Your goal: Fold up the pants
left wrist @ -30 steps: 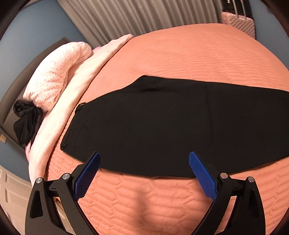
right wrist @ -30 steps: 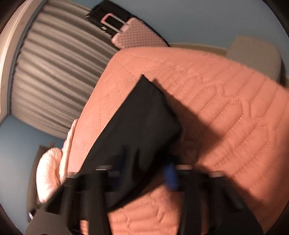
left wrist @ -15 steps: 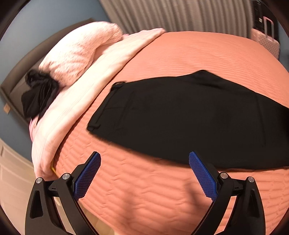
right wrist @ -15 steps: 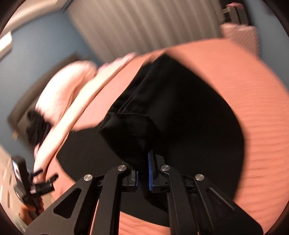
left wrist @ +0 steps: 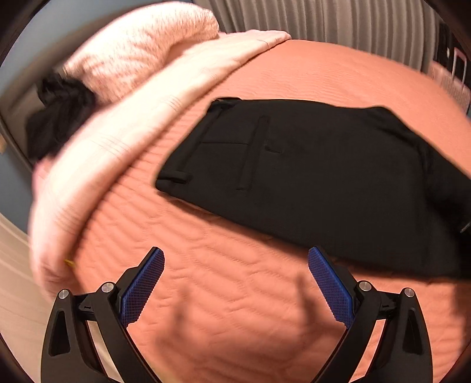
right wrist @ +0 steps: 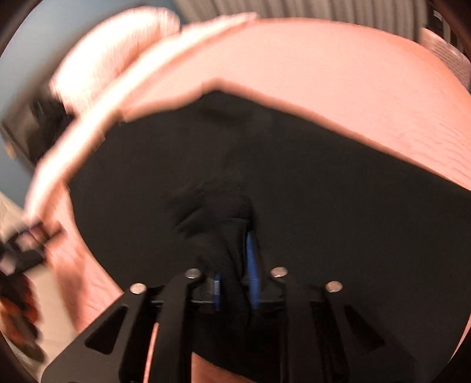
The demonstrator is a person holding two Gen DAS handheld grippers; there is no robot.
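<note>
Black pants [left wrist: 294, 176] lie flat on the salmon quilted bedspread [left wrist: 235, 318], waistband at the left end with a belt loop and pocket showing. My left gripper [left wrist: 235, 282] is open and empty, above the bedspread just in front of the pants' near edge. My right gripper [right wrist: 235, 271] is shut on a bunched fold of the pants [right wrist: 323, 206], held above the spread fabric. The right wrist view is blurred.
A pale pink blanket [left wrist: 147, 103] and a speckled pillow [left wrist: 147, 44] lie along the left of the bed. A dark garment [left wrist: 59, 109] sits at the far left. Grey curtains [left wrist: 323, 23] hang behind. The bed edge and floor [left wrist: 14, 280] are at lower left.
The left gripper has swung left toward the waistband end, still open. The right gripper has carried the held pant end over the spread pants toward the waistband.
</note>
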